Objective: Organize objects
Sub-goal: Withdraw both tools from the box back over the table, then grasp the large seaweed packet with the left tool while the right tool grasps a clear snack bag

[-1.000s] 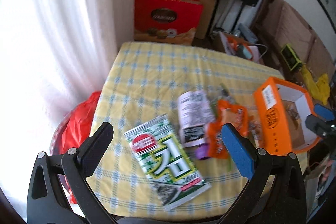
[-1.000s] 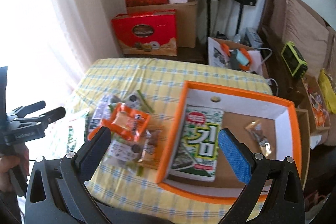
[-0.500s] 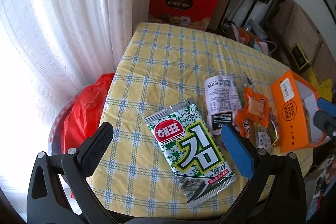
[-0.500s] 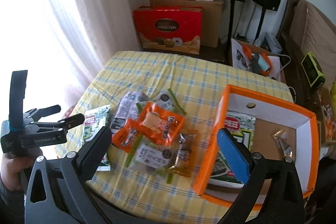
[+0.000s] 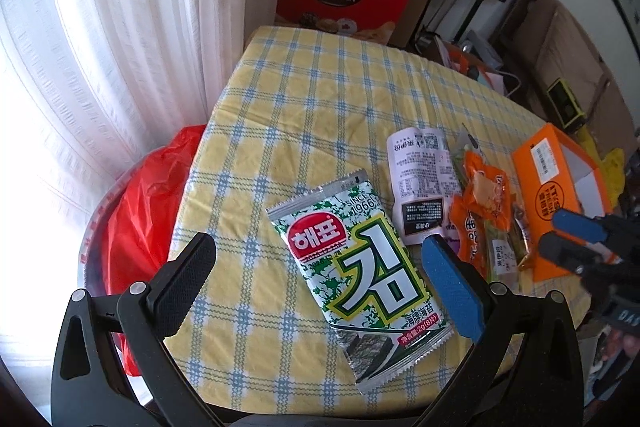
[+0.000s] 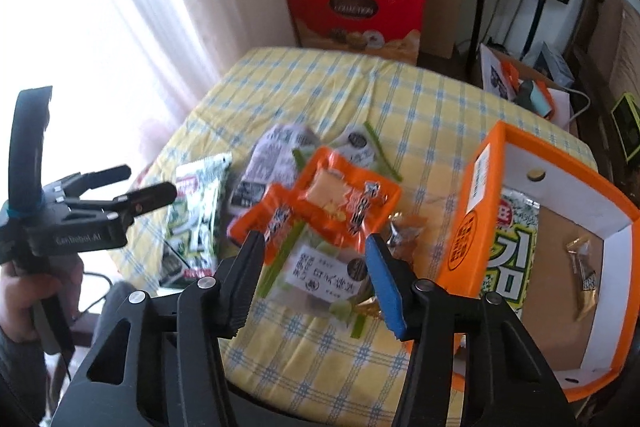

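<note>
The left gripper (image 5: 316,267) is standing wide open over the near left part of the checked tablecloth (image 5: 340,95), holding nothing. The seaweed packet (image 5: 360,275) is lying flat on the cloth directly between and just beyond its fingers, clear of both pads. The packet's long axis is running diagonally, from far left to near right, so it is lying skewed across the line between the fingers rather than square to it. In my judgement a slight turn of the wrist is needed before closing across the packet's short side.

The right gripper (image 6: 316,279) is closing, its jaws about half open, with nothing gripped. It is hovering over the heap of snack packets at the table's middle; a pale labelled packet (image 6: 328,275) is lying beneath the gap, and the orange packet (image 6: 340,199) is lying just beyond it. Whether the pads are touching anything cannot be told.

The orange box (image 6: 476,211) is standing to the right of the heap, already holding a second seaweed packet (image 6: 508,251) and a small wrapped sweet (image 6: 582,267).

The left hand is clearly nearer the loose seaweed packet; the right is nearer the heap and the box.
</note>
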`<action>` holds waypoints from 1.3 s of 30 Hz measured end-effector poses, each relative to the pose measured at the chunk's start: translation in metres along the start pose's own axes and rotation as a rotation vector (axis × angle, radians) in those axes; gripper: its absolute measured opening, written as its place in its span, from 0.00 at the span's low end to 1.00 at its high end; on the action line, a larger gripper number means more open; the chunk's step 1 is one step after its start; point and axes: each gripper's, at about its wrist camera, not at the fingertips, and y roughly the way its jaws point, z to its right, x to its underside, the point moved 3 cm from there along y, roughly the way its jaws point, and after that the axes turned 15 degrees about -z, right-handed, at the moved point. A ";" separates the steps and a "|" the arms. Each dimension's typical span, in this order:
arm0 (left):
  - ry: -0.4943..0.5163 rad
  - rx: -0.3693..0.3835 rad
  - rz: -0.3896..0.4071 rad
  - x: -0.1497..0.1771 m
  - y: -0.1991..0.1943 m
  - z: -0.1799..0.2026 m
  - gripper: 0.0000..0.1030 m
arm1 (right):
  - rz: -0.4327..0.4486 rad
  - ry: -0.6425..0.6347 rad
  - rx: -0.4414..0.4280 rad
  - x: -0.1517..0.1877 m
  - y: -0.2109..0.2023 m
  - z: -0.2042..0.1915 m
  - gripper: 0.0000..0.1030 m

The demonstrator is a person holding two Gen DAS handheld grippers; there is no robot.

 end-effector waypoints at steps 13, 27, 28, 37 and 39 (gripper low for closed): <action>0.009 0.019 -0.007 0.001 0.003 0.005 1.00 | -0.079 -0.095 0.032 0.017 0.034 -0.017 0.51; 0.022 0.040 -0.015 0.002 0.004 0.013 1.00 | -0.103 -0.161 0.101 0.022 0.054 -0.027 0.56; 0.022 0.041 -0.016 0.002 0.004 0.013 1.00 | -0.099 -0.163 0.103 0.022 0.054 -0.027 0.56; 0.021 0.044 -0.029 0.003 0.007 0.011 1.00 | -0.120 -0.226 0.144 0.022 0.059 -0.031 0.64; 0.022 0.044 -0.031 0.004 0.007 0.011 1.00 | -0.140 -0.253 0.159 0.020 0.060 -0.032 0.68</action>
